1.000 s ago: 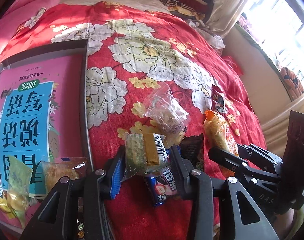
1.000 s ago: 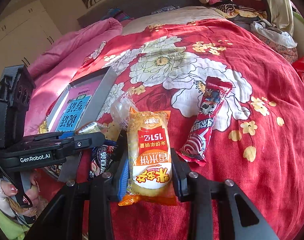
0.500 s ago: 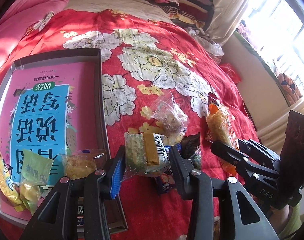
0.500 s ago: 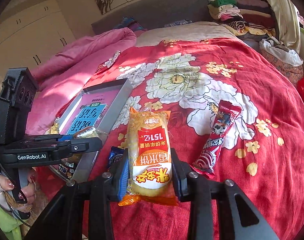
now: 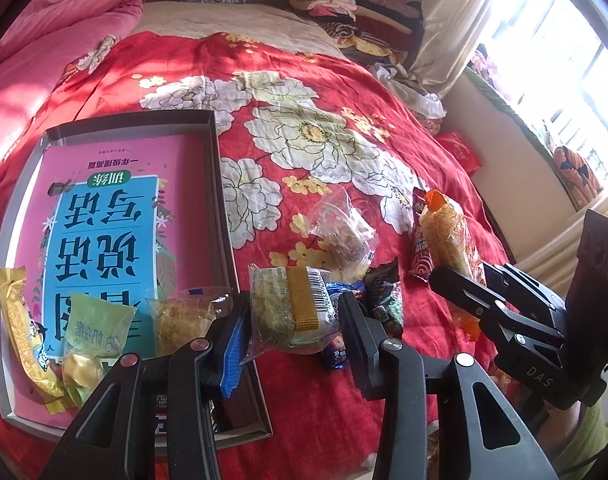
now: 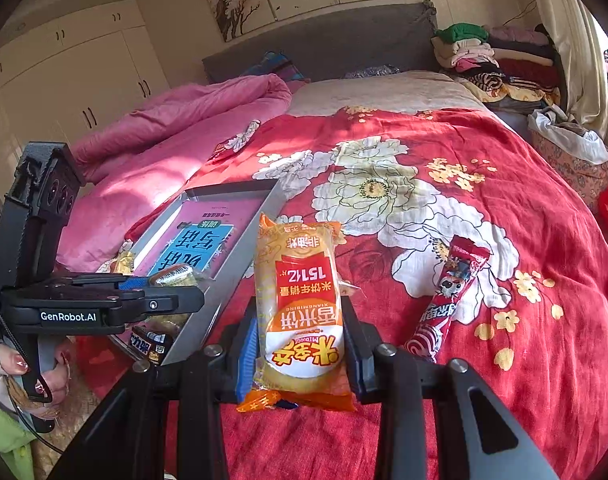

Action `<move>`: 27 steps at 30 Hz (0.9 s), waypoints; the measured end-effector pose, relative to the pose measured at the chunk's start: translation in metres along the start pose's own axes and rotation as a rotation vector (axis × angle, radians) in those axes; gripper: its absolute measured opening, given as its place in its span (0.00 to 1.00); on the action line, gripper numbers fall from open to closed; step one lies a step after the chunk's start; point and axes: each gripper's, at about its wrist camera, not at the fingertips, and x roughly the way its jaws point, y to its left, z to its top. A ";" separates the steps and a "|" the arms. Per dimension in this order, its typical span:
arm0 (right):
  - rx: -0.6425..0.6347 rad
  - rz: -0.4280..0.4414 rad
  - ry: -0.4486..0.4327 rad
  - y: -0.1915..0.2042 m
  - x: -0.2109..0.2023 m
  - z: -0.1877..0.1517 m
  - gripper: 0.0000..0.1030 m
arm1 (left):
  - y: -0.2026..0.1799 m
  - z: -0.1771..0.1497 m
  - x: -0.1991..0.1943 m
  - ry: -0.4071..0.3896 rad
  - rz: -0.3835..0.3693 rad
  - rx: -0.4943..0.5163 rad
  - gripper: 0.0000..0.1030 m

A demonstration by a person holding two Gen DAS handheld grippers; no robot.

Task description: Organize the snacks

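My left gripper point(image 5: 290, 330) is shut on a green and yellow snack packet point(image 5: 290, 310) and holds it above the right edge of the grey tray point(image 5: 220, 200). The tray lies on the red floral blanket, holds a pink and blue book point(image 5: 104, 220) and several snacks point(image 5: 92, 328) at its near end. My right gripper point(image 6: 300, 346) is shut on an orange rice cake packet point(image 6: 298, 300) and holds it above the blanket, right of the tray point(image 6: 264, 216). The rice cake packet also shows in the left wrist view point(image 5: 447, 236).
Loose snacks lie on the blanket: a clear bag point(image 5: 343, 236), a dark packet point(image 5: 385, 292), a blue packet point(image 5: 335, 354) and a red stick packet point(image 6: 447, 300). A pink quilt point(image 6: 176, 120) lies to the left. Folded clothes point(image 6: 495, 60) are stacked by the headboard.
Both grippers have risen and pulled back with their packets still held. More of the tray and the room shows now. The loose snacks have not moved.
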 end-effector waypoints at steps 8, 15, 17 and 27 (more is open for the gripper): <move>-0.064 0.001 -0.027 0.016 -0.006 0.000 0.36 | 0.000 -0.004 -0.008 -0.011 -0.002 0.008 0.43; -0.117 -0.013 -0.036 0.031 -0.009 -0.001 0.36 | -0.004 -0.007 -0.015 -0.019 -0.003 0.029 0.43; -0.126 -0.011 -0.035 0.035 -0.010 -0.002 0.36 | -0.004 -0.007 -0.018 -0.025 -0.003 0.028 0.43; -0.144 -0.010 -0.048 0.045 -0.015 -0.003 0.36 | 0.001 -0.010 -0.033 -0.054 0.011 0.030 0.43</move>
